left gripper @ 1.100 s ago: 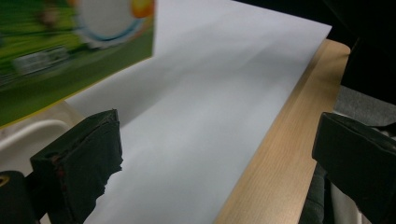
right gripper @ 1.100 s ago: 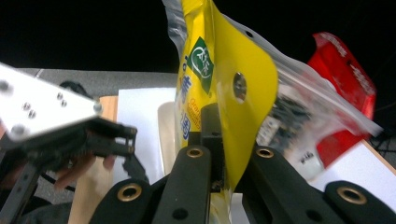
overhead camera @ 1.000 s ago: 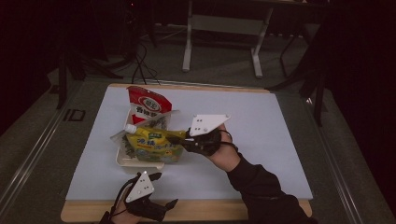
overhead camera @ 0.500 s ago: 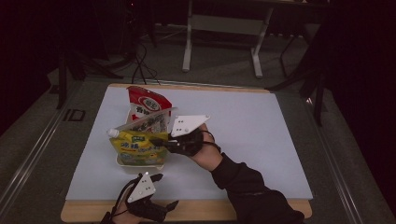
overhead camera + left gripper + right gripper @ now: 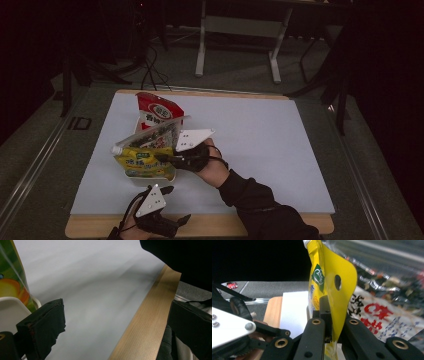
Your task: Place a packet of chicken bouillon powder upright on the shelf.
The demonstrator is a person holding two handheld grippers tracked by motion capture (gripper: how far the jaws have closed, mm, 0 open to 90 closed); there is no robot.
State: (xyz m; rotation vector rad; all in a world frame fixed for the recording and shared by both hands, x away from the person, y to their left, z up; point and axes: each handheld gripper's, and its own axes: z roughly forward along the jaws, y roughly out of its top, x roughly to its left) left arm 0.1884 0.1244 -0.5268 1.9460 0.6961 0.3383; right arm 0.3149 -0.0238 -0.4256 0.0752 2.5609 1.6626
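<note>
Right fingers (image 5: 329,322) clamped tight on the lower edge of the yellow pouch (image 5: 142,161); in the right gripper view the pouch edge stands pinched between both pads, its hang hole just above them. The pouch is tilted, its white cap end pointing away from my right hand, and it hangs over the white tray (image 5: 145,175), partly inside it as far as I can tell.

A clear packet of dark contents (image 5: 159,134) leans against the back of the yellow pouch, above the same tray. The red bag (image 5: 157,110) stands just behind the tray, on its far side, upright.

Left fingers (image 5: 172,207) rest near the front wooden edge of the desk (image 5: 260,130), nearer to me than the tray and a little to its right. They stand wide apart with nothing between them; in the left gripper view the white mat (image 5: 100,290) and the desk edge show through the gap, and the tray rim (image 5: 10,312) lies just beside one finger (image 5: 42,327).
</note>
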